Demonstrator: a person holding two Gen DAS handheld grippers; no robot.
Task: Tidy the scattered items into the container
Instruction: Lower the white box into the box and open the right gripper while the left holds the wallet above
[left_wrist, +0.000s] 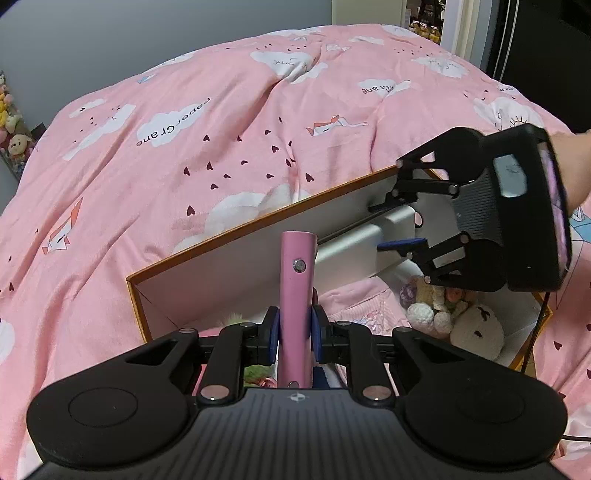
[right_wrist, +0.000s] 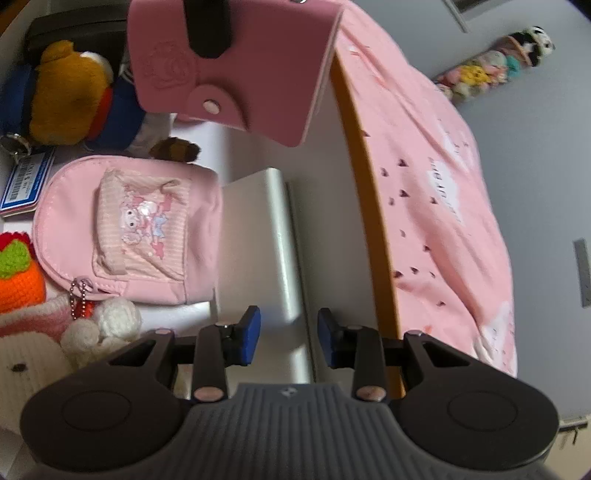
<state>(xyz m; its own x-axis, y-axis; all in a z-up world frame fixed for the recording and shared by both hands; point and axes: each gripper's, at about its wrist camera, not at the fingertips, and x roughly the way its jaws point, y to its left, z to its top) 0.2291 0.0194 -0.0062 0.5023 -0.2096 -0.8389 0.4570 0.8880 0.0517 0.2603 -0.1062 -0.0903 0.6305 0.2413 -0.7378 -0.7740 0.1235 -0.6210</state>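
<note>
My left gripper is shut on a pink snap wallet, held edge-on above the near side of the white box with an orange rim. The wallet also shows in the right wrist view, hanging over the box. My right gripper is open and empty above a silver slab that leans on the box's far wall; the gripper shows in the left wrist view too. In the box lie a pink pouch, plush toys and crochet figures.
The box sits on a bed with a pink cloud-print duvet. A row of small plush toys stands by the grey wall. A barcode tag lies in the box at the left.
</note>
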